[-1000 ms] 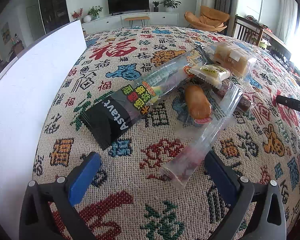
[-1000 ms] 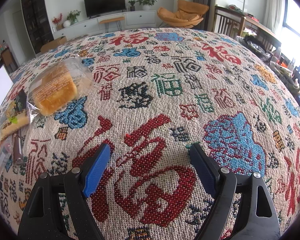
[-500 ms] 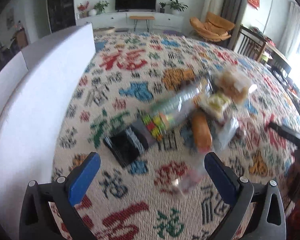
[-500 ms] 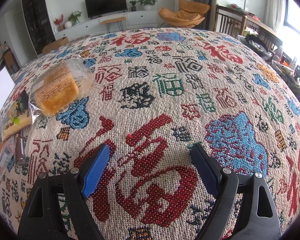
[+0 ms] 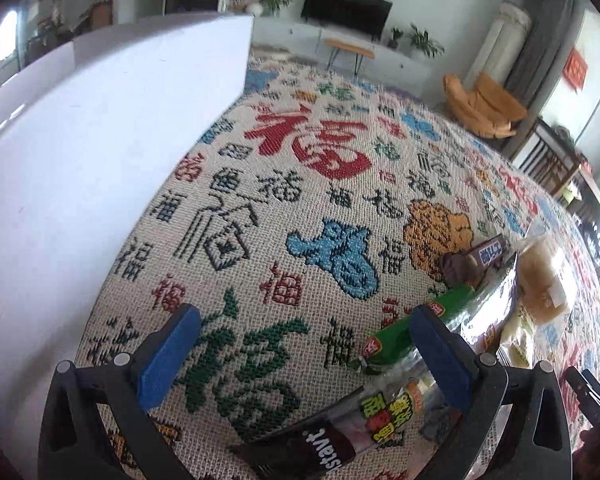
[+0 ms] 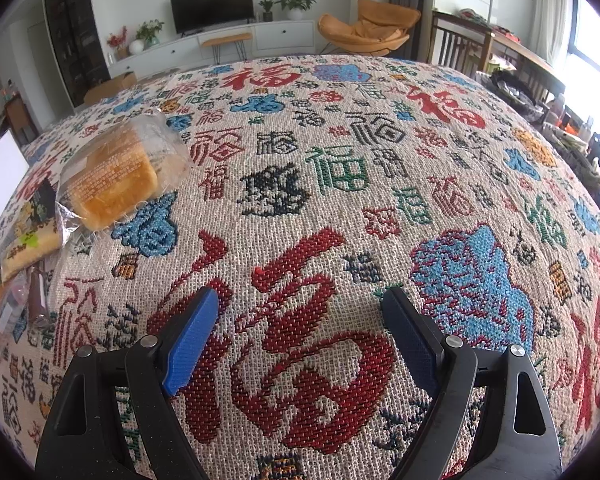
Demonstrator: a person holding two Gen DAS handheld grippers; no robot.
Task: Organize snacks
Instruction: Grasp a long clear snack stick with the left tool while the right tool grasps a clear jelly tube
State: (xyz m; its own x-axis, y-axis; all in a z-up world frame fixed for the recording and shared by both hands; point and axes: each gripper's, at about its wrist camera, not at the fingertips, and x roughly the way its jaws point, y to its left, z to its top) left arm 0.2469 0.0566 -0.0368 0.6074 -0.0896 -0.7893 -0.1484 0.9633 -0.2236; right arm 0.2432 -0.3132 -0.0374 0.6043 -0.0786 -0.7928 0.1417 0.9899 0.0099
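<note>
beside the white box [image 5: 100,128], left gripper [image 5: 300,352] now

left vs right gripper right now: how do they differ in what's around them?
The left gripper hangs beside the snack pile, its right finger overlapping the green-wrapped snack in view; the right gripper has only bare tablecloth between its fingers. The white box stands close on the left gripper's left; from the right wrist view it is a far sliver. Both are open and empty, with blue pads.

Left gripper [image 5: 300,344] (fingers apart) beside snacks [image 5: 440,356].
</note>
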